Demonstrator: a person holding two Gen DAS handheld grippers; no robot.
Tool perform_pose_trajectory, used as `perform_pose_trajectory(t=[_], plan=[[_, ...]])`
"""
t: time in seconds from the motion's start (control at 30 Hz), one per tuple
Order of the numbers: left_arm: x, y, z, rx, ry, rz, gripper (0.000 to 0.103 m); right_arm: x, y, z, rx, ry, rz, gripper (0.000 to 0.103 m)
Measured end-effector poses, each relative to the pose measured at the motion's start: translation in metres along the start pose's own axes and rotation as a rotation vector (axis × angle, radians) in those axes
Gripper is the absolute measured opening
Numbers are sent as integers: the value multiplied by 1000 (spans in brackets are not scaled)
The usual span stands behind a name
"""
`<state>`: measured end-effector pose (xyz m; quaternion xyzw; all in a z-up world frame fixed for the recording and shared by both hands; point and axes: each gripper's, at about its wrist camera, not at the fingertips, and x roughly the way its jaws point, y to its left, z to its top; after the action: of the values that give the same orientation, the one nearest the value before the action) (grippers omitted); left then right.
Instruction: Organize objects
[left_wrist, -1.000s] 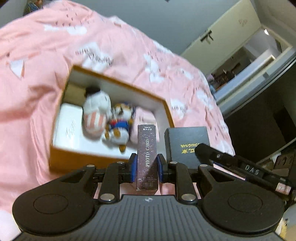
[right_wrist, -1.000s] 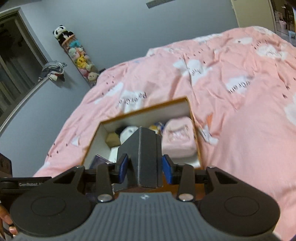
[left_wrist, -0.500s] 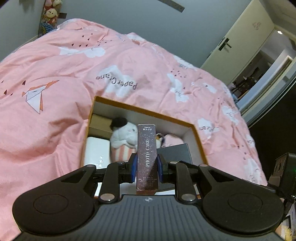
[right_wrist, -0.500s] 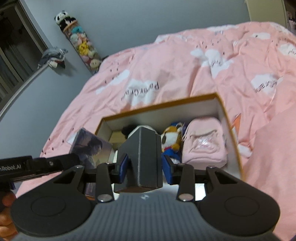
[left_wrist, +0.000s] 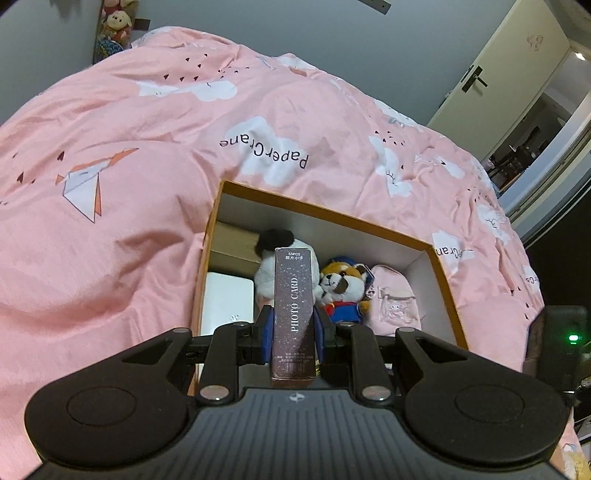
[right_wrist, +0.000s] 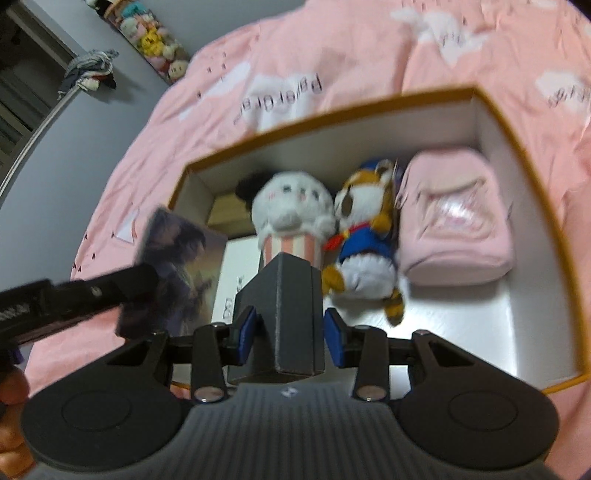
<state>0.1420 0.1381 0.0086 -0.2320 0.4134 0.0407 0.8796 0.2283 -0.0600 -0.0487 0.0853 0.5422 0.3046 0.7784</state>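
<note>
My left gripper is shut on a dark photo card box, held upright over the near edge of an open orange-rimmed box. My right gripper is shut on a dark grey box above the same orange-rimmed box. Inside lie a white plush in a striped cup, a fox plush in blue, a pink pouch and a white flat box. The left gripper with the photo card box shows at the left of the right wrist view.
The box sits on a bed with a pink paper-crane quilt. A tube of plush toys hangs in the wall corner. A door and a lit doorway are at the right. A tan carton lies in the box's far left corner.
Both grippers have moved closer to the orange-rimmed box and now look down into it. The right wrist view is blurred by motion. Both holds are unchanged.
</note>
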Motion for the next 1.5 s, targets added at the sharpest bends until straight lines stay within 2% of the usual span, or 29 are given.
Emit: perform_pose_trajectory(t=[0.37,0.43,0.53,0.67,0.8,0.87,0.93,1.07,1.17,1.37,1.5], plan=[[5,7,3,-14,5,-1,25,36,3,1,51,74,-60,42],[6,8,3,-18,7,-6,25,37,4,4,40,89,-64,42],[6,9,2,-26,14,-23,25,43,4,5,5,136,-106,50],[4,10,2,-28,16,-29,25,44,10,5,-87,144,-188,49],[5,10,2,-37,14,-38,25,43,7,7,-102,151,-181,50],[6,11,0,-44,12,-41,25,44,4,8,-82,158,-158,34],[7,11,-3,-56,14,-51,25,46,3,8,-67,157,-118,29],[9,10,-8,-73,27,-80,25,44,5,7,-80,148,-115,30],[12,6,-11,-66,33,-99,25,24,6,5,-105,95,-117,30],[29,-11,-17,-71,83,-156,25,-26,-4,11,-169,-40,-213,30],[50,-23,-18,-127,155,-234,25,-46,-17,16,-175,-95,-268,30]])
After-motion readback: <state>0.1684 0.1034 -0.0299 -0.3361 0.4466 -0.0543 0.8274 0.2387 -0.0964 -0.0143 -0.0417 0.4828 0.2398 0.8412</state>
